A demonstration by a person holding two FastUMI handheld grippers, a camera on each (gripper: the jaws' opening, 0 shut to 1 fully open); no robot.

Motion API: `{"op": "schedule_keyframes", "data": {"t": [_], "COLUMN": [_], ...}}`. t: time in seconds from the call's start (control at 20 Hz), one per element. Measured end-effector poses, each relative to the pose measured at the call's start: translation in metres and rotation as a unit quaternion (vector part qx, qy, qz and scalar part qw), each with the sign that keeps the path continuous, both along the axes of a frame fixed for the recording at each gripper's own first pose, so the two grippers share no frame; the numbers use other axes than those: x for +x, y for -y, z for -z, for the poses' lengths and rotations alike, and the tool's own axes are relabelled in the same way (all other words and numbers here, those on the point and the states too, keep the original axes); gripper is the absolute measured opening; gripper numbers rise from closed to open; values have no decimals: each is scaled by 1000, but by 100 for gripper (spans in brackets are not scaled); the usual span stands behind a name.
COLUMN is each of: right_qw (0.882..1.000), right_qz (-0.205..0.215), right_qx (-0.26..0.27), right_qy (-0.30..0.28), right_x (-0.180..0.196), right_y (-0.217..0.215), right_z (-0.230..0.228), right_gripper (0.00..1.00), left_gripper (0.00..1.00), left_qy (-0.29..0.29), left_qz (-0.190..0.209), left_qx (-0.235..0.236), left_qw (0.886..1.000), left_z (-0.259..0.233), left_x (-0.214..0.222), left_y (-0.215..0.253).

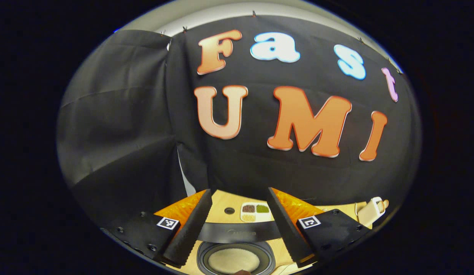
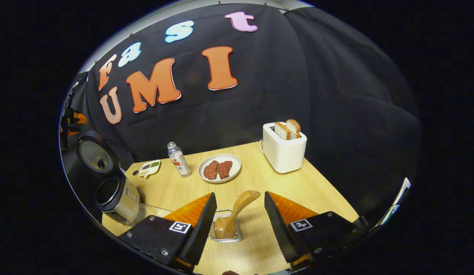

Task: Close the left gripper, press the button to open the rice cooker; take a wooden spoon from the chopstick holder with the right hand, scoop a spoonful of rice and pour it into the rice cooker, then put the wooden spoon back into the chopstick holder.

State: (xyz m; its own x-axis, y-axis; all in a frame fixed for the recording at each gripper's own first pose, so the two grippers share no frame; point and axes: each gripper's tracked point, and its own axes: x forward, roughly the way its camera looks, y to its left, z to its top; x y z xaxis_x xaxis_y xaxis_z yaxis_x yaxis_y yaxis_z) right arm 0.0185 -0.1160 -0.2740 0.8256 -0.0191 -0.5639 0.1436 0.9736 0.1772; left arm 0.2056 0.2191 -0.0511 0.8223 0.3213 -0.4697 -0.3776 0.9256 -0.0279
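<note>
The rice cooker (image 2: 118,198) stands at the table's left edge with its lid (image 2: 93,154) raised. In the left gripper view its round inner pot (image 1: 234,260) sits just below my open left gripper (image 1: 240,191), with pale grainy contents inside. The wooden spoon (image 2: 242,202) stands bowl-down in the wire chopstick holder (image 2: 226,229), handle leaning up and right. My right gripper (image 2: 240,196) is open, its fingers wide on either side of the spoon handle and not touching it.
A small divided dish (image 2: 150,168), a bottle (image 2: 179,159), a plate with meat slices (image 2: 219,168) and a white toaster holding bread (image 2: 284,151) stand along the back of the wooden table (image 2: 260,179). The booth's black cloth wall rises close behind.
</note>
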Motion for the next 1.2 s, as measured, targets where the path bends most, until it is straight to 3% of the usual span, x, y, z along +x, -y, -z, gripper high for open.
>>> {"op": "schedule_keyframes", "data": {"t": [0.05,0.2,0.4,0.5,0.7,0.75,0.8,0.85,0.9,1.0,1.1,1.2], "right_qw": [1000,1000,999,999,998,998,997,997,997,996,995,995], "right_qz": [-1,-10,-28,-42,-60,-64,-70,-73,-76,-81,-90,-94], "right_qx": [0,-1,-2,-1,2,1,0,-4,-4,-2,1,6], "right_qy": [6,13,25,24,27,26,25,25,25,25,31,35], "right_x": [0,-3,-3,-1,1,1,-1,-1,-1,-2,0,0], "right_y": [0,-4,-20,-31,-49,-53,-56,-59,-61,-65,-73,-79], "right_z": [-7,-20,-32,-32,-32,-32,-30,-29,-29,-31,-34,-38], "right_gripper": [80,80,81,81,81,81,81,81,81,81,81,81], "left_gripper": [100,100,99,98,99,92,100,100,100,99,99,100], "left_qy": [-33,-88,-165,-237,-300,-317,-338,-354,-340,-342,-324,-285], "left_qz": [-1,-6,5,7,2,0,3,-1,-3,-7,-12,7], "left_qx": [-17,-6,-62,-91,-110,-115,-119,-122,-115,-114,-109,-75], "left_qw": [999,996,984,967,948,941,934,927,933,933,940,956], "left_z": [19,43,79,106,164,179,197,217,218,224,222,218], "left_x": [3,4,-35,-76,-124,-133,-142,-152,-146,-148,-148,-140], "left_y": [4,-2,29,43,59,63,66,66,67,74,73,70]}}
